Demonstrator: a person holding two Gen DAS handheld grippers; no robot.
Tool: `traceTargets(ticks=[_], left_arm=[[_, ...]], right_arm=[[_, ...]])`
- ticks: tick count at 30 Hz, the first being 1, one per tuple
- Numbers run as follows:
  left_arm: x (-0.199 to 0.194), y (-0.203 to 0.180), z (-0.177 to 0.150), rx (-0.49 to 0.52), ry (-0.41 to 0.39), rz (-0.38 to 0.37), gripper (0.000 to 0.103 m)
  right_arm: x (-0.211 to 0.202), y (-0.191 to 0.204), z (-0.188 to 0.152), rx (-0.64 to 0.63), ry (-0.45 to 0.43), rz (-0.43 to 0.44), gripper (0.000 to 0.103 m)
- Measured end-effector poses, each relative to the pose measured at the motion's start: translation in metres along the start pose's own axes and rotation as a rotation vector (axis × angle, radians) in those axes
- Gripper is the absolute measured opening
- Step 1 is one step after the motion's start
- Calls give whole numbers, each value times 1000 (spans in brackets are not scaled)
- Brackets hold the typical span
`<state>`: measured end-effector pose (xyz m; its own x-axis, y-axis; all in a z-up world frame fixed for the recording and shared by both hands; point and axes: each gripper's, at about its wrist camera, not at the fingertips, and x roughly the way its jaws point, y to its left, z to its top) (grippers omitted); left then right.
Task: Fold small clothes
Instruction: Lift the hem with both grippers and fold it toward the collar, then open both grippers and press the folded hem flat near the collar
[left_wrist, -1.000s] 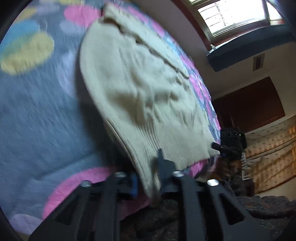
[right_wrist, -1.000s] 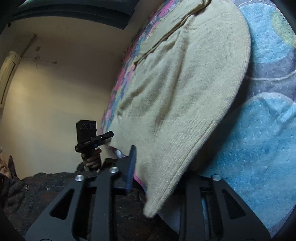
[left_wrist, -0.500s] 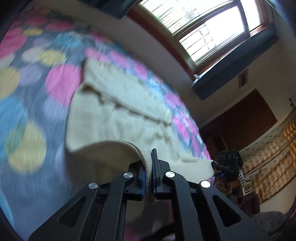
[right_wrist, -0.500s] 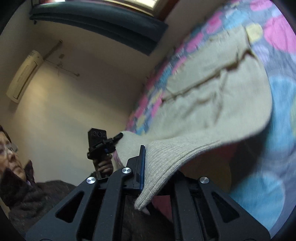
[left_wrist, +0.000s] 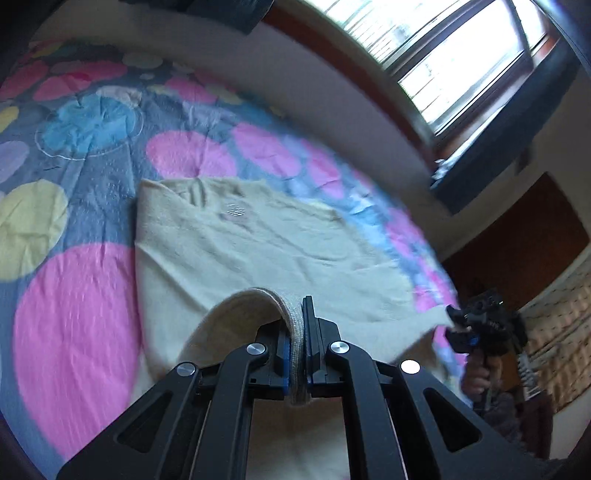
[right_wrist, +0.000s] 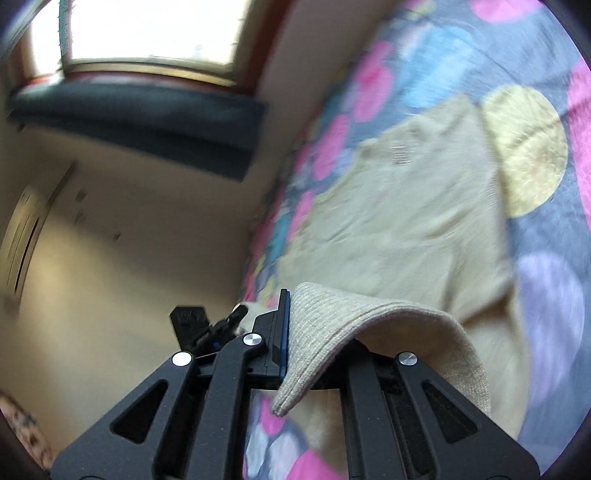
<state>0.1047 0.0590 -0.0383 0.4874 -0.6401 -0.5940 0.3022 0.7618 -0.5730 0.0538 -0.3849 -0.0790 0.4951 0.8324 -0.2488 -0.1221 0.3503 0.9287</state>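
Left tongs (left_wrist: 297, 345) are clamped on the ribbed hem of a cream knit sweater (left_wrist: 266, 240). Right tongs (right_wrist: 295, 343) pinch the same hem at its other corner. Both corners are lifted, while the rest of the sweater lies spread on a bed (left_wrist: 74, 314) covered with a grey quilt of coloured circles.

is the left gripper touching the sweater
Touching. The left wrist view shows the left gripper shut on the ribbed hem of the sweater, cloth pinched between its fingers.
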Motion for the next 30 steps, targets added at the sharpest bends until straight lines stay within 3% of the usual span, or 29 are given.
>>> traceTargets(ticks=[3, 6, 7, 10, 12, 15, 23, 27, 30], left_arm=[[23, 9, 8, 22, 40, 35, 7], [26, 11, 14, 40, 56, 43, 18], [23, 11, 16, 50, 48, 53, 27], [1, 4, 16, 121, -41, 82, 77], [-10, 1, 17, 206, -103, 133, 79], [-6, 4, 19, 265, -78, 189, 83], [31, 11, 24, 277, 53, 209, 87], [46, 14, 26, 272, 99, 203, 87], [57, 14, 32, 260, 149, 146, 87]], right_arm=[[13, -29, 15, 67, 12, -52, 9], [21, -45, 22, 106, 28, -74, 13], [20, -46, 23, 113, 32, -56, 17], [8, -34, 24, 59, 22, -32, 33], [-2, -23, 27, -15, 2, -73, 37], [-7, -16, 36, -92, -16, -166, 42], [12, -26, 54, -144, 14, -301, 43], [18, -29, 53, -153, 26, -308, 44], [21, -30, 53, -154, 28, -303, 47]])
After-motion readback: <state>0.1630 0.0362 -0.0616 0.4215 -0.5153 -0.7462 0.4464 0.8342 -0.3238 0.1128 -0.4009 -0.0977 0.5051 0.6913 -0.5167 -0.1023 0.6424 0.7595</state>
